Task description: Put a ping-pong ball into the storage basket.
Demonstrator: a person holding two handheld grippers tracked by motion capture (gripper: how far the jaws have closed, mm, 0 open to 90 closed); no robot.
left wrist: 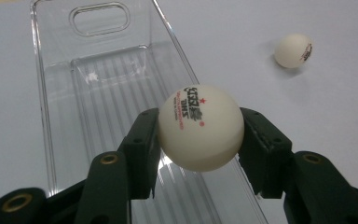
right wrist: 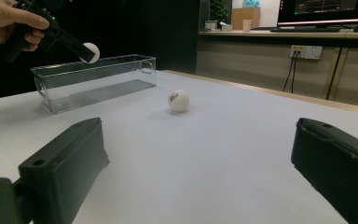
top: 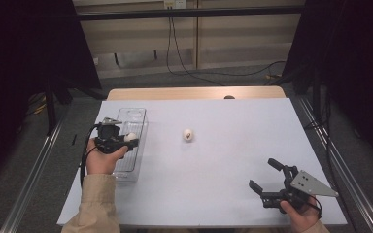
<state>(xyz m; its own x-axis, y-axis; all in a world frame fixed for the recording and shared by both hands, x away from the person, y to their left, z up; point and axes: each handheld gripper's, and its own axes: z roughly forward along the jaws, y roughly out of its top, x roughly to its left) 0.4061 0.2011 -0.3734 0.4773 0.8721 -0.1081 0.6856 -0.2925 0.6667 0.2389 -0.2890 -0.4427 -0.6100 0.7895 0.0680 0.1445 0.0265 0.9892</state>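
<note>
My left gripper (top: 131,140) is shut on a white ping-pong ball (left wrist: 200,127) with red print, held over the long side wall of a clear plastic bin (left wrist: 98,93). From the right gripper view, that ball (right wrist: 91,51) hangs above the bin (right wrist: 95,81). A second white ball (top: 188,135) lies on the white table near the middle, also visible as the far ball (left wrist: 293,50) and the near ball (right wrist: 178,101). My right gripper (top: 265,174) rests near the front right of the table, jaws wide apart and nothing between them.
The white table sheet (top: 233,145) covers a wooden top (top: 194,93). Dark curtains stand on both sides. Cables (top: 175,53) run across the floor behind the table. The clear bin (top: 131,141) sits along the table's left edge.
</note>
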